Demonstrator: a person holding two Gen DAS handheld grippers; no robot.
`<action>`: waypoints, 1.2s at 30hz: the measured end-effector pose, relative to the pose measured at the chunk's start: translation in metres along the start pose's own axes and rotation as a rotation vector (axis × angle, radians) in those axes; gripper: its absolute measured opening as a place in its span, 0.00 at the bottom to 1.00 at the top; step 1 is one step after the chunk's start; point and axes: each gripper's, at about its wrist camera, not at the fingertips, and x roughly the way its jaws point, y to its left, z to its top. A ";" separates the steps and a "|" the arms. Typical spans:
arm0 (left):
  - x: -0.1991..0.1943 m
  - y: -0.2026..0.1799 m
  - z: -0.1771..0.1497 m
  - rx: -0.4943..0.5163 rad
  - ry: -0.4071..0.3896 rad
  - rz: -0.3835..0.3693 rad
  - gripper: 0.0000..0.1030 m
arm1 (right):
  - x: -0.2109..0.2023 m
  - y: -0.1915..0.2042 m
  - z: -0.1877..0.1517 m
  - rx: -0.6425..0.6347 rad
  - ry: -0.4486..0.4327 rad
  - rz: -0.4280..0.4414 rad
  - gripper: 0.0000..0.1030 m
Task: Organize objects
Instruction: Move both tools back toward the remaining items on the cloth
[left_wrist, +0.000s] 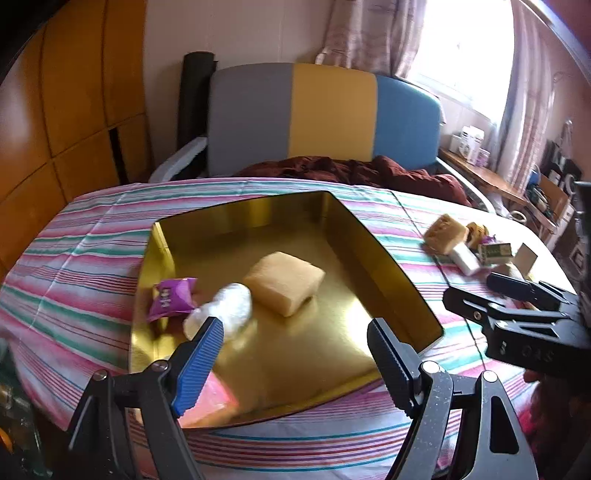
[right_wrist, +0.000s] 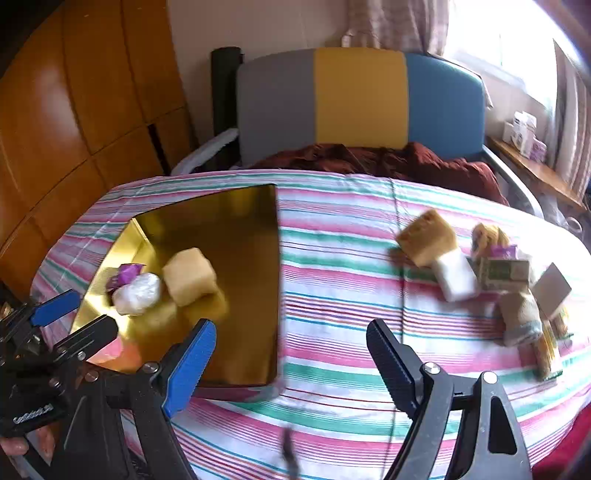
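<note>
Sorting of small objects into a gold tin (left_wrist: 388, 258) on a striped bedsheet (right_wrist: 332, 258).
Both tongs are seen wide apart and empty: left gripper (left_wrist: 295, 332) is held over the tin, right gripper (right_wrist: 291, 339) over bare sheet. A tan sponge (left_wrist: 284, 282), white wrapped bundle (left_wrist: 229, 306) and purple packet (left_wrist: 171, 297) are found inside the tin; the remaining pile (right_wrist: 480, 273) is left well apart on the sheet.

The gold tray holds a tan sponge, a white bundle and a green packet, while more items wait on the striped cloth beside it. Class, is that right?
Not quite: the packet is purple, not green, as the left wrist view shows. The rest stands: the tray holds the tan sponge and the white bundle, and more items wait on the striped cloth beside it.
</note>
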 end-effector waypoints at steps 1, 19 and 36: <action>0.001 -0.002 0.000 0.005 0.004 -0.010 0.78 | 0.001 -0.006 -0.001 0.013 0.006 -0.002 0.83; 0.016 -0.026 -0.004 0.052 0.054 -0.093 0.78 | -0.011 -0.144 0.015 0.249 0.021 -0.125 0.83; 0.028 -0.027 0.000 0.046 0.087 -0.100 0.79 | 0.072 -0.236 0.074 0.183 0.178 -0.176 0.83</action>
